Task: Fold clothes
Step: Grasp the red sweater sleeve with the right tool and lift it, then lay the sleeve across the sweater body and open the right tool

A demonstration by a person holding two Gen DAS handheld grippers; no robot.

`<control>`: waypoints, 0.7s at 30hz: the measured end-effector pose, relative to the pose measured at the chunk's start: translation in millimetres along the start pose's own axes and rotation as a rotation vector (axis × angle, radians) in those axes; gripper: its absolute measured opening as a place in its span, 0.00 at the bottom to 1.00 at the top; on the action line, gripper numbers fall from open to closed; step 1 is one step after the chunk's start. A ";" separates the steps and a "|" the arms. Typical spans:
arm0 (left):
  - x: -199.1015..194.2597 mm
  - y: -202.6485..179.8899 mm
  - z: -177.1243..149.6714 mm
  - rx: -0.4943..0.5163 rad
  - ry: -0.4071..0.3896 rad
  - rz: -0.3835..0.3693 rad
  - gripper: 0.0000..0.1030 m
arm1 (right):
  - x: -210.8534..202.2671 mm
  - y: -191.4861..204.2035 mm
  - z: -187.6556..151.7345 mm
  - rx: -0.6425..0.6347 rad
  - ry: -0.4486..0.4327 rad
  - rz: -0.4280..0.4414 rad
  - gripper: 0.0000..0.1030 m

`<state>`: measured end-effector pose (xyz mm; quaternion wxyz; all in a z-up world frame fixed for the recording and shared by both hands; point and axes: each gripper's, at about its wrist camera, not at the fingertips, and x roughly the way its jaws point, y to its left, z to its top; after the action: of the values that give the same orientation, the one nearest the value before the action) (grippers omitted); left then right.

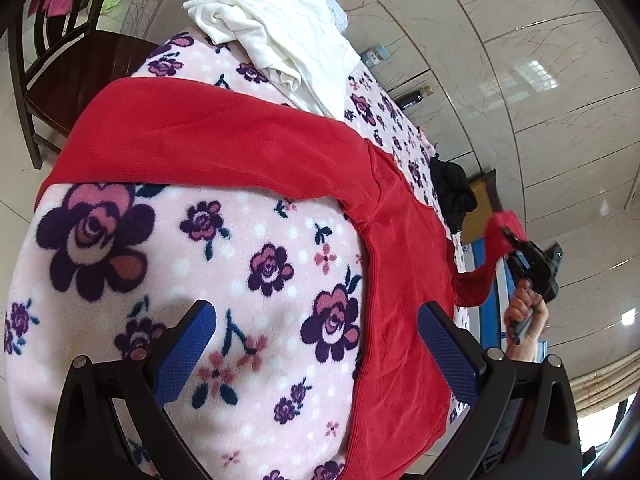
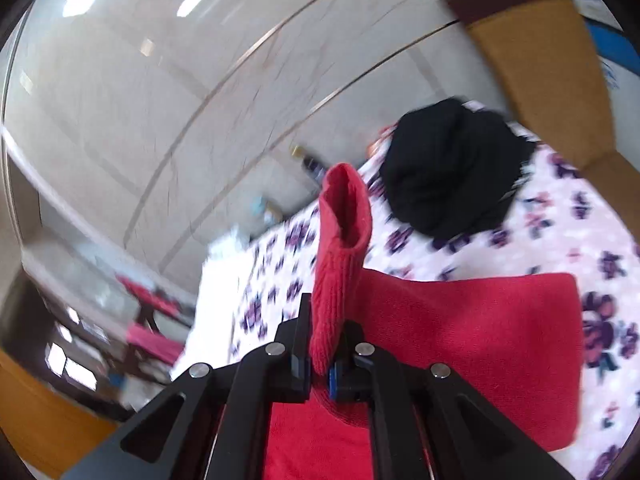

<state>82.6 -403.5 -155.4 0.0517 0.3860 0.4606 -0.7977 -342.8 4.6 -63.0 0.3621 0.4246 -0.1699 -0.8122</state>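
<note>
Red sweater lies spread on a pink blanket with purple and dark flowers, which covers the table. In the left wrist view one long red part runs across the blanket from the left edge toward the middle, and the body of the garment comes down on the right side toward the camera. The left gripper hangs just above this scene with its jaws wide apart and nothing between them; its blue pads are bare. One finger is over the flowered blanket and the other is over the red cloth, but I cannot tell if it touches the cloth.

The right gripper is clenched on the ribbed cuff of the sleeve. In its own view the cuff stands up out of the closed jaws, and the rest of the sweater lies below and to the right on the blanket. This view is blurred. In the left wrist view the same gripper is seen at the right edge of the table, with a person's hand around its handle, and the sleeve is lifted from the table and stretched toward it.

A black garment lies bunched on the blanket behind the sleeve, apart from the sweater. A white garment lies crumpled at the far end of the blanket, beside the sweater's far edge. A dark wooden chair stands at the left of the table.
</note>
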 end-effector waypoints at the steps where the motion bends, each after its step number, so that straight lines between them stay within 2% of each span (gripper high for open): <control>1: -3.5 0.6 -1.3 0.003 -0.004 -0.005 1.00 | 20.1 20.5 -12.0 -0.069 0.043 -0.024 0.06; 4: -10.4 3.8 -4.5 0.010 -0.010 -0.008 1.00 | 76.7 85.3 -57.5 -0.338 0.162 -0.141 0.06; 6: -13.0 7.7 -6.1 0.014 -0.009 -0.005 1.00 | 106.8 121.4 -89.5 -0.510 0.212 -0.194 0.06; 9: -14.2 14.8 -7.0 0.006 -0.007 -0.002 1.00 | 130.5 154.0 -119.4 -0.619 0.245 -0.206 0.06; 12: -15.0 22.0 -7.5 -0.007 -0.005 -0.003 1.00 | 138.5 177.7 -129.3 -0.686 0.253 -0.197 0.06; 14: -16.0 25.5 -7.5 -0.015 -0.008 -0.005 1.00 | 151.3 190.9 -141.4 -0.727 0.291 -0.196 0.06; 16: -17.6 28.2 -7.4 -0.022 -0.013 -0.009 1.00 | 172.4 192.5 -157.1 -0.753 0.369 -0.209 0.07; 18: -18.9 30.3 -7.7 -0.024 -0.015 -0.012 1.00 | 178.2 186.7 -165.9 -0.720 0.453 -0.170 0.10; 19: -18.7 31.3 -7.6 -0.023 -0.015 -0.010 1.00 | 179.3 183.7 -168.5 -0.695 0.489 -0.140 0.19; 20: -18.1 32.3 -7.4 -0.022 -0.013 -0.006 1.00 | 174.3 180.5 -165.2 -0.646 0.503 -0.078 0.31; 21: -17.3 33.7 -6.7 -0.024 -0.010 0.000 1.00 | 166.8 178.0 -160.8 -0.599 0.514 -0.004 0.38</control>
<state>113.2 -422.2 -169.2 0.0585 0.3811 0.4700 -0.7940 -196.0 -233.5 -147.2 0.4990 0.4899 0.1715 -0.6940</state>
